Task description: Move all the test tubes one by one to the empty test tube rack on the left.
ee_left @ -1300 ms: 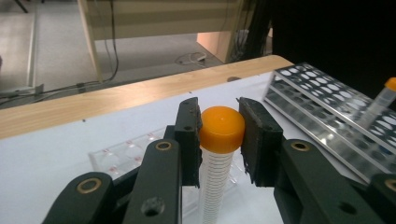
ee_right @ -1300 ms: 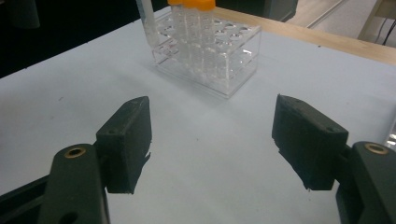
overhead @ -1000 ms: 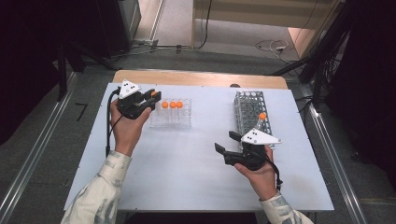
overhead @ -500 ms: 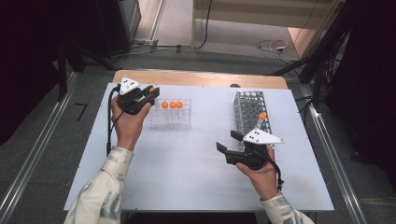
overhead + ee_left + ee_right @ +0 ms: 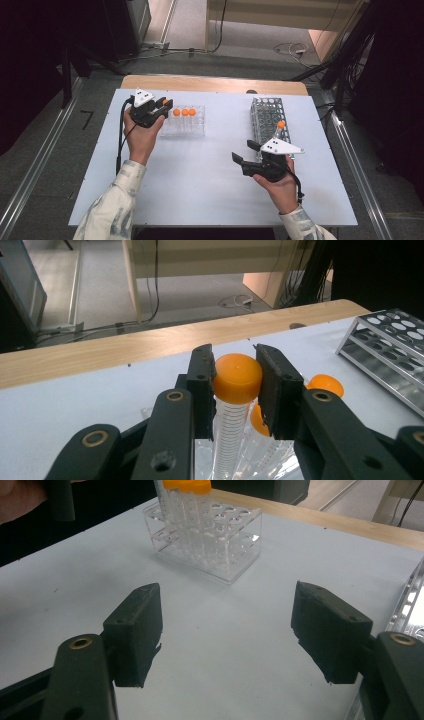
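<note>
My left gripper [image 5: 235, 385] is shut on the orange cap of a clear graduated tube [image 5: 231, 420], which stands upright at the left end of the clear plastic rack [image 5: 186, 131]. In the high view this gripper [image 5: 164, 105] sits at the rack's left end, where three more orange-capped tubes [image 5: 184, 112] stand. My right gripper [image 5: 244, 152] hovers open over bare table, left of the metal rack [image 5: 266, 112]. Nothing is between its jaws [image 5: 227, 625]. One orange-capped tube [image 5: 280, 125] stands in the metal rack.
The white tabletop [image 5: 200, 180] has free room in the middle and front. A wooden strip [image 5: 215, 82] runs along the far edge. Cables and dark stands surround the table on the floor.
The left gripper has shifted only slightly beside the clear rack, still holding the tube. The right gripper has kept still.
</note>
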